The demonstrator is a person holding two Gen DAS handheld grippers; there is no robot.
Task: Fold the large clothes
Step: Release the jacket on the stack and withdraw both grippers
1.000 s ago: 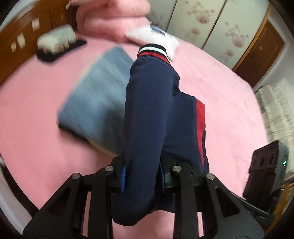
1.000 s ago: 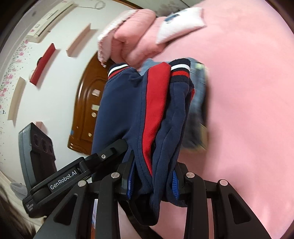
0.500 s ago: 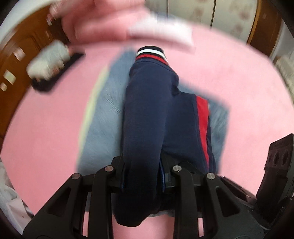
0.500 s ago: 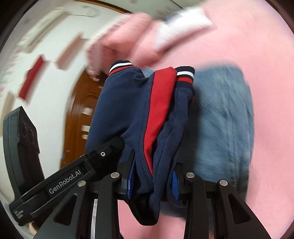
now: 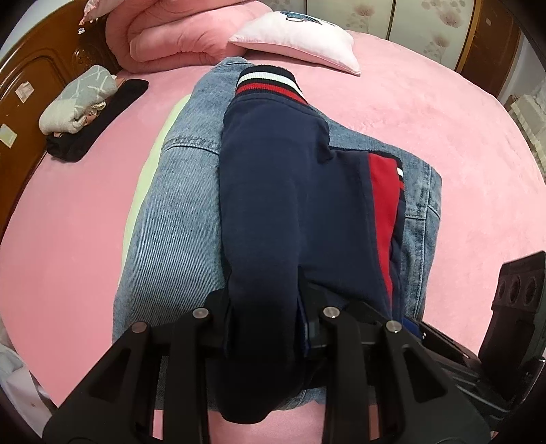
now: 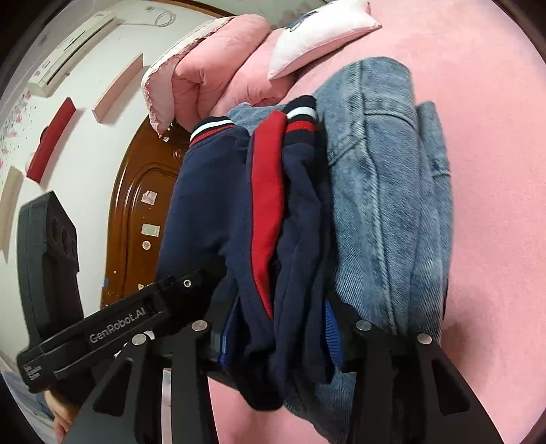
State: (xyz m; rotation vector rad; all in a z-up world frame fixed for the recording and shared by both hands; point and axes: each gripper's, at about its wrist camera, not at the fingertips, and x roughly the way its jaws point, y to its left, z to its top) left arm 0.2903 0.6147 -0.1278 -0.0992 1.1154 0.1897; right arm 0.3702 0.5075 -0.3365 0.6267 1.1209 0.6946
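- The navy jacket, folded, with a red panel and striped cuffs, lies on top of the folded jeans, stretching straight ahead of both grippers.
- Our left gripper pinches the jacket's near edge; the cloth bulges back between its fingers toward the camera.
- Our right gripper clamps the same jacket in several bunched layers, with the red panel running up just ahead of its fingers.
- In the right view the jeans lie just right of the jacket, touching it, and reach back beside the right finger.
- A pale green layer shows under the jeans, left of the left gripper.
- All of it rests on the pink bed.
- Far ahead lie a white pillow and a pink quilt, touching each other.
- Ahead and left of the left gripper, a grey bundle sits on a black cloth near the wooden headboard.
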